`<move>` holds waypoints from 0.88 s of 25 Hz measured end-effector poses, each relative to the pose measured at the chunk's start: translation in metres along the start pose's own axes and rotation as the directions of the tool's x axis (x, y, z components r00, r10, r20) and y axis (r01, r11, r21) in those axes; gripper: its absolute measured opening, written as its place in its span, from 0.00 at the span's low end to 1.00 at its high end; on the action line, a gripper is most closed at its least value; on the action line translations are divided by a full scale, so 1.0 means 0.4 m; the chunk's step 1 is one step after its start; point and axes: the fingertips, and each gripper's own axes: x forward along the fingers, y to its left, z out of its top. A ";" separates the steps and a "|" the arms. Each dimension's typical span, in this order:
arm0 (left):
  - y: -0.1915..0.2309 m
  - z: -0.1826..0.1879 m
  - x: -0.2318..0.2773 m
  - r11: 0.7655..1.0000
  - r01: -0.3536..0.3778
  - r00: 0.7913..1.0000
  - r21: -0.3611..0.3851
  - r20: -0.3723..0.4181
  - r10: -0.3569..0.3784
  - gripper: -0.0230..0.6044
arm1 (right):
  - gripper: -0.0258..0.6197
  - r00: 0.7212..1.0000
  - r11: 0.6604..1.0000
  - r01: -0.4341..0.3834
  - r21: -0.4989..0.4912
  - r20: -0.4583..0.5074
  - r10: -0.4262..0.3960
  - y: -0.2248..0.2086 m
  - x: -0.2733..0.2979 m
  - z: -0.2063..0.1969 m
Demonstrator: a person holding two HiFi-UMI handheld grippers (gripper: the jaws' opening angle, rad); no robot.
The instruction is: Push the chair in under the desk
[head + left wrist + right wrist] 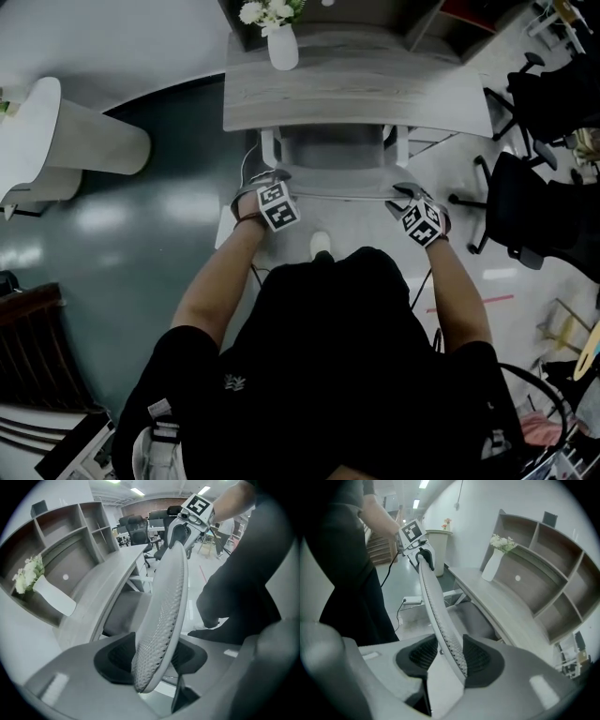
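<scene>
The desk (375, 94) has a grey wood-grain top and carries one white vase (282, 47) of flowers near its left end. The glossy floor (141, 244) carries the desk, the grey chair (337, 150) partly under it, and black office chairs (525, 202) to the right.

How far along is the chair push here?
Done: the seat is partly under the desk, with its rear strip showing. In hand: the right gripper looks clamped on the backrest, and the left gripper straddles it with jaws wide. Left: probably a short last push, then letting go.
</scene>
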 end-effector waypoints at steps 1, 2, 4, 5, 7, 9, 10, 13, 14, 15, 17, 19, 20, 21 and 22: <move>0.019 0.003 0.005 1.000 0.006 1.000 -0.002 -0.005 -0.006 0.37 | 0.31 1.000 1.000 -0.001 0.003 -0.007 0.001 -0.020 0.006 0.007; 0.029 0.007 0.009 1.000 0.024 1.000 -0.004 -0.012 -0.024 0.37 | 0.31 1.000 1.000 -0.011 0.001 -0.015 0.011 -0.035 0.010 0.012; 0.031 0.017 0.018 0.998 0.068 0.998 0.001 -0.020 -0.068 0.37 | 0.30 0.999 0.999 -0.035 -0.014 -0.024 0.035 -0.047 0.008 0.011; 0.030 0.019 0.020 0.997 0.074 0.997 0.006 -0.020 -0.074 0.38 | 0.30 0.999 0.999 -0.035 -0.021 -0.021 0.035 -0.047 0.008 0.010; 0.034 0.016 0.024 0.998 0.055 0.998 0.012 -0.020 -0.055 0.38 | 0.30 1.000 0.999 -0.020 -0.027 -0.012 0.020 -0.047 0.012 0.010; 0.034 0.016 0.027 0.999 0.045 0.999 0.017 -0.019 -0.045 0.38 | 0.30 0.999 1.000 -0.026 -0.011 -0.020 0.026 -0.046 0.014 0.007; 0.030 0.019 0.026 0.999 0.048 0.999 0.023 -0.016 -0.048 0.38 | 0.31 0.999 0.999 -0.046 0.007 -0.024 0.046 -0.042 0.011 0.004; 0.003 0.034 -0.010 0.998 0.033 0.999 0.051 0.026 -0.034 0.37 | 0.35 0.991 0.990 -0.134 0.049 0.007 0.133 -0.026 -0.015 0.017; -0.006 0.043 -0.036 0.998 0.019 0.998 0.052 0.055 -0.022 0.36 | 0.38 0.988 0.987 -0.156 0.045 0.030 0.154 -0.024 -0.031 0.029; -0.012 0.053 -0.066 0.999 0.008 0.996 0.042 0.093 -0.012 0.36 | 0.39 0.984 0.984 -0.171 0.039 0.059 0.169 -0.025 -0.050 0.045; -0.007 0.078 -0.132 1.000 0.003 0.981 -0.015 0.194 0.000 0.37 | 0.39 0.973 0.982 -0.180 0.064 0.160 0.168 -0.052 -0.092 0.097; 0.032 0.111 -0.195 0.994 0.003 0.947 -0.105 0.320 0.031 0.32 | 0.39 0.949 0.977 -0.166 0.131 0.291 0.122 -0.110 -0.131 0.161; 0.062 0.131 -0.224 0.988 -0.004 0.922 -0.156 0.382 0.064 0.31 | 0.39 0.935 0.975 -0.148 0.165 0.346 0.084 -0.146 -0.147 0.189; 0.100 0.150 -0.251 0.978 -0.017 0.893 -0.207 0.437 0.108 0.29 | 0.38 0.921 0.973 -0.124 0.195 0.389 0.039 -0.182 -0.159 0.213; 0.143 0.170 -0.277 0.965 -0.038 0.859 -0.260 0.485 0.165 0.24 | 0.36 0.907 0.970 -0.096 0.223 0.422 -0.007 -0.218 -0.168 0.233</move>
